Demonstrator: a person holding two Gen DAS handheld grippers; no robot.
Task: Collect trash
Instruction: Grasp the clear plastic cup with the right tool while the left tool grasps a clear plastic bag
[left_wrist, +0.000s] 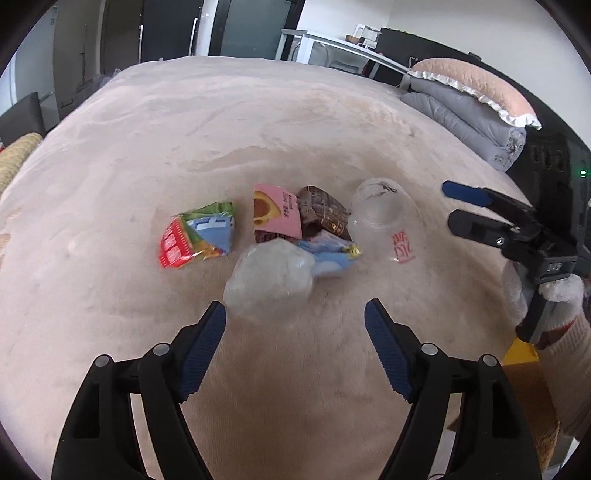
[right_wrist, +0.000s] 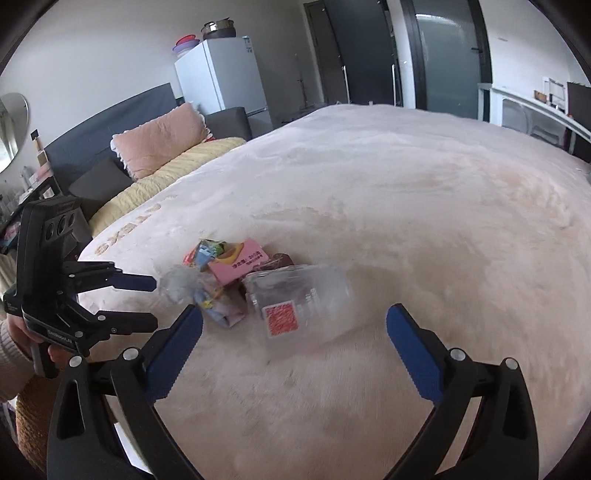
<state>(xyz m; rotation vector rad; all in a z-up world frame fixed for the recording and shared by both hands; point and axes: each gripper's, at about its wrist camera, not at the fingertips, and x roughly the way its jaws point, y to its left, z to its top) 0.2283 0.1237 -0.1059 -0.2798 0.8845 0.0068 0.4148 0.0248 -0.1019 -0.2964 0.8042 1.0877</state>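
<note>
Trash lies on a beige blanket (left_wrist: 258, 110): a crumpled clear plastic bag (left_wrist: 269, 280), a red-green-blue wrapper (left_wrist: 197, 234), a pink box (left_wrist: 277, 212), a brown wrapper (left_wrist: 325, 212), a light blue wrapper (left_wrist: 332, 254) and a clear plastic cup (left_wrist: 384, 218) on its side. My left gripper (left_wrist: 295, 317) is open and empty, just short of the plastic bag. My right gripper (right_wrist: 295, 325) is open and empty, with the cup (right_wrist: 303, 295) just ahead between its fingers. The right gripper also shows in the left wrist view (left_wrist: 448, 205); the left gripper shows in the right wrist view (right_wrist: 153, 301).
Folded grey bedding and a pink pillow (left_wrist: 476, 96) lie at the bed's far right. Another pink pillow (right_wrist: 162, 140) and a yellow cover (right_wrist: 177, 173) lie by the grey headboard. A white fridge (right_wrist: 221, 74) stands behind. A woven basket (left_wrist: 532, 398) sits beside the bed.
</note>
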